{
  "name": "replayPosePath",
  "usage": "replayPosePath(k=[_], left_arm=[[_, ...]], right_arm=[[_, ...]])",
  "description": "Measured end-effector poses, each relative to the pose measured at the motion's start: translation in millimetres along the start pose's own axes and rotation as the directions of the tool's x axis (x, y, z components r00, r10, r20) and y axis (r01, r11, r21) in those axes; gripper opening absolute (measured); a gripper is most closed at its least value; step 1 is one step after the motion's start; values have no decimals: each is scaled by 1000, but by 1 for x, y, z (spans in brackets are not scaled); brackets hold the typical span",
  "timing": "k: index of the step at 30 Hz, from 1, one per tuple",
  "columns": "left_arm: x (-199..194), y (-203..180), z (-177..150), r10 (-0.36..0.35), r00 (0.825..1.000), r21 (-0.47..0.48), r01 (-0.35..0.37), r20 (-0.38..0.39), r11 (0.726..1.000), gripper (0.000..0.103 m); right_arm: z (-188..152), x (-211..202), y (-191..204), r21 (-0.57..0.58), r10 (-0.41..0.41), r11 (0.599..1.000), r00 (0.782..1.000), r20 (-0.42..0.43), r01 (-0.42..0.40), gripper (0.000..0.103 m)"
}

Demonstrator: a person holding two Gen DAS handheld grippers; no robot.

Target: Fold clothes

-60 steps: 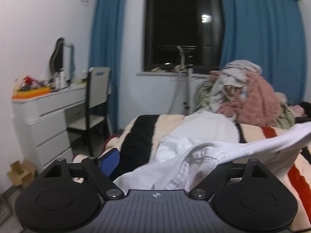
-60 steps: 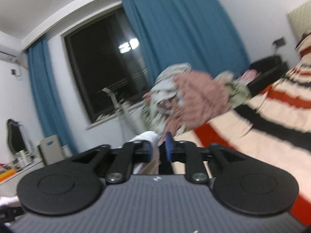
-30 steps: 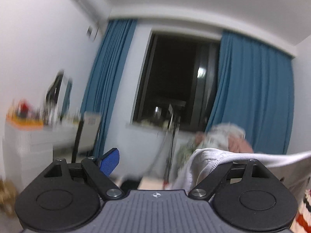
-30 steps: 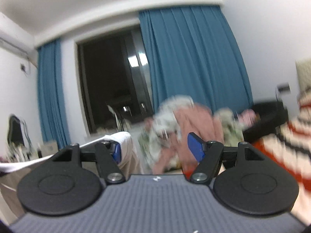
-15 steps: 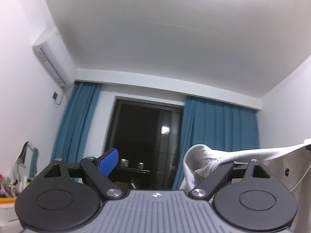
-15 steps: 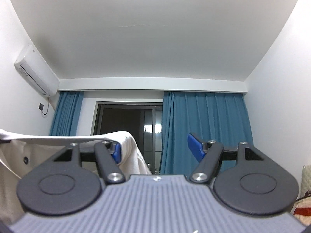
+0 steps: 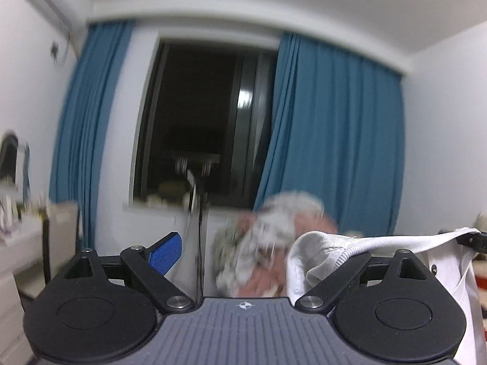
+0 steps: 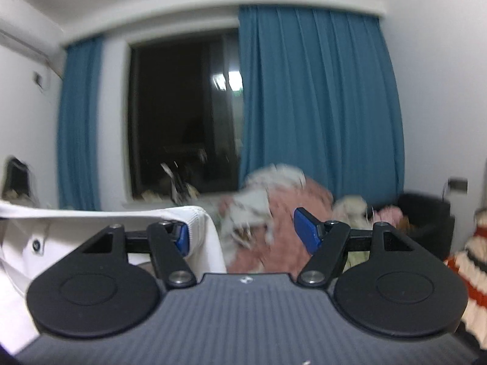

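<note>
White cotton, ribbed at the edge: the white garment (image 7: 331,251) is stretched in the air between the two claws, draped over the right finger of the left claw (image 7: 261,251) at the lower right of the left wrist view and over the left finger of the right claw (image 8: 243,235) at the lower left of the right wrist view. A dark button shows on the hanging cloth in both views. Half a second ago both cameras looked at the ceiling; now they point level at the dark window (image 7: 197,127), the blue curtains (image 8: 319,100) and the heap of clothes (image 8: 274,213) on the bed, so the lifted garment seems to be swinging down, probably to be laid flat for folding. The left claw's jaws are opening, the cloth hooked on one finger only, its blue pad (image 7: 166,254) bare. The right claw stands apart, likewise hooked, not clamped. The striped blanket (image 8: 468,270) lies at the lower right.
</note>
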State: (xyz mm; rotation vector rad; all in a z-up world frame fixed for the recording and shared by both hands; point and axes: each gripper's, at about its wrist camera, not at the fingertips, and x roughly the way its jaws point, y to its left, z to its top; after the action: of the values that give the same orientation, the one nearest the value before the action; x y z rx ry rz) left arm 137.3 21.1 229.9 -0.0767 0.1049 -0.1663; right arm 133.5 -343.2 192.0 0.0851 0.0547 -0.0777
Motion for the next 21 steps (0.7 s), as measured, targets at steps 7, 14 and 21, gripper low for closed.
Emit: replayPosePath(k=[7, 14, 21], left_arm=[[269, 1, -93, 118, 983, 2, -119, -140, 993, 93], [458, 64, -250, 65, 864, -95, -129, -499, 987, 88], [538, 99, -314, 41, 671, -19, -82, -740, 996, 98]], right_arm=[[-104, 240, -13, -36, -135, 991, 986, -102, 132, 68], [-246, 400, -21, -58, -139, 990, 905, -401, 126, 67], [-316, 465, -21, -86, -81, 996, 703, -707, 29, 70]])
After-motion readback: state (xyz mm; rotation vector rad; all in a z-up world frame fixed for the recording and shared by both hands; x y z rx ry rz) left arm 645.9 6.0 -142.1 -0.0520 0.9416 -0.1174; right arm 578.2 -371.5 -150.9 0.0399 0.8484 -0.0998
